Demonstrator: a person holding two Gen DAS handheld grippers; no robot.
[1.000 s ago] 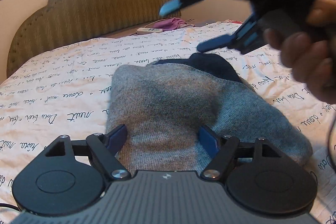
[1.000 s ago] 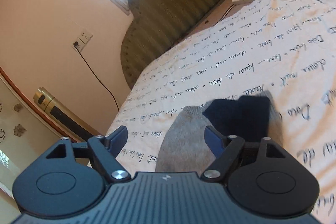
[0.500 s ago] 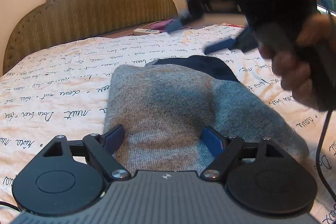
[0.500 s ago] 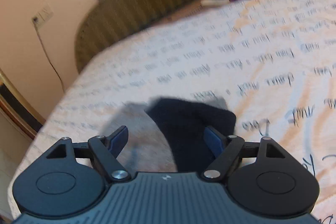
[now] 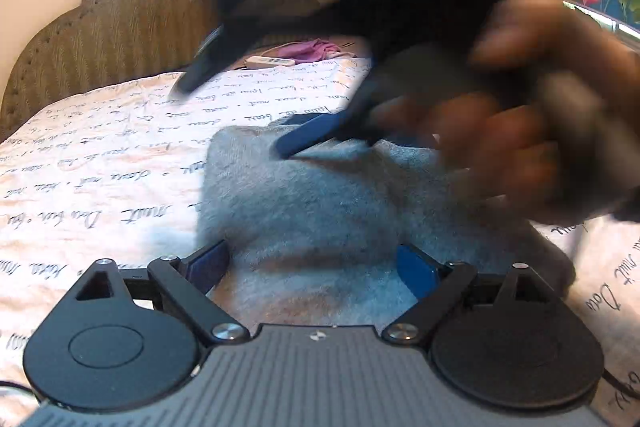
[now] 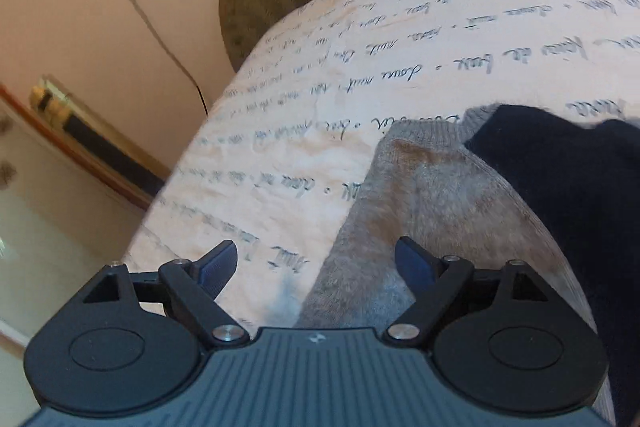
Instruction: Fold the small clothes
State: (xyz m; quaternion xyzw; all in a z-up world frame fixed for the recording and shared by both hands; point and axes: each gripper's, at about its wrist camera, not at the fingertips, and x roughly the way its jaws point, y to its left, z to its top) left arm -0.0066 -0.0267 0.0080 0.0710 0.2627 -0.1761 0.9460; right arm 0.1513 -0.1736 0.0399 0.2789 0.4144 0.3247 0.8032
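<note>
Both tongs agape over grey garment (image 5: 320, 211) on script-printed bedsheet (image 5: 100, 163).

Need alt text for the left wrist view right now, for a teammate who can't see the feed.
Left tool is open, low over a gray sock lying on a script-printed bedsheet. The right tool, blurred and open, reaches in from the upper right in the person's hand, its lower finger at the sock's far edge.
</note>
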